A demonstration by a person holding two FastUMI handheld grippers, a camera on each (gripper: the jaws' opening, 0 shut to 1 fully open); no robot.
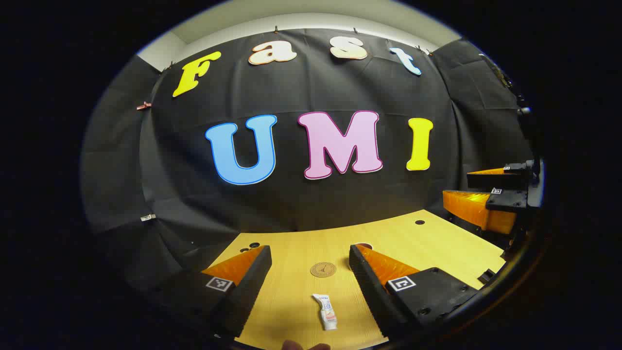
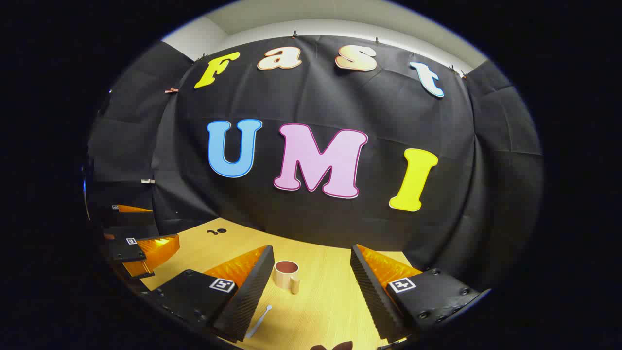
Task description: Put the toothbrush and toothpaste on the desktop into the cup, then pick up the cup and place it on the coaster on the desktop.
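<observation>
In the left gripper view a small white toothpaste tube (image 1: 326, 311) lies on the wooden desktop (image 1: 301, 277) between the wide-apart fingers of my open left gripper (image 1: 309, 255). A round brown coaster (image 1: 323, 269) sits just beyond the tube. My right gripper (image 1: 486, 187) hovers at the right edge of that view. In the right gripper view a tan cup (image 2: 286, 275) with a handle stands ahead, between the spread fingers of my open right gripper (image 2: 311, 255). A white toothbrush (image 2: 258, 322) lies near its left finger. My left gripper (image 2: 141, 245) is off to the left.
Black cloth walls close the desk at the back and sides. Small dark holes (image 2: 216, 231) mark the desktop at the far left, and another hole (image 1: 420, 222) shows near the far right edge in the left gripper view.
</observation>
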